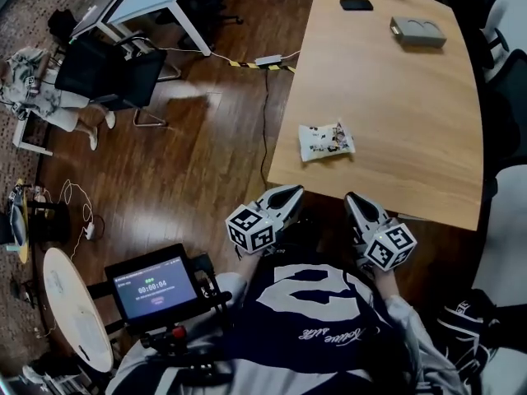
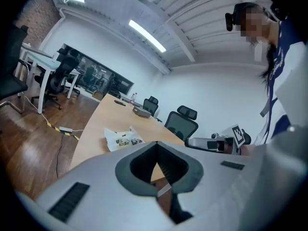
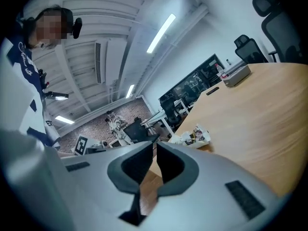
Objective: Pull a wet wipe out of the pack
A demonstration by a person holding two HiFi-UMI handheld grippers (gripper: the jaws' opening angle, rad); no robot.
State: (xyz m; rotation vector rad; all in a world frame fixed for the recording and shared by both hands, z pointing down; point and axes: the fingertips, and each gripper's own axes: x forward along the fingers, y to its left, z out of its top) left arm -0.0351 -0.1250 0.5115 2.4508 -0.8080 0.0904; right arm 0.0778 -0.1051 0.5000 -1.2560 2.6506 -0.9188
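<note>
The wet wipe pack (image 1: 325, 141), white with dark print, lies flat near the front left edge of the wooden table (image 1: 412, 122). Both grippers hover side by side just short of the table's near edge, held close to the person's body. My left gripper (image 1: 290, 191) is shut with nothing in it; the pack (image 2: 122, 138) lies ahead of it and a little to the left. My right gripper (image 1: 353, 197) also has its jaws together and holds nothing; the pack (image 3: 195, 135) shows beyond and to the right of its tips.
A black phone (image 1: 356, 5) and a grey box (image 1: 417, 31) lie at the table's far end. Office chairs (image 1: 506, 97) line its right side. On the floor to the left are a cable with a power strip (image 1: 268, 60), a black chair (image 1: 111, 76) and a timer screen (image 1: 152, 286).
</note>
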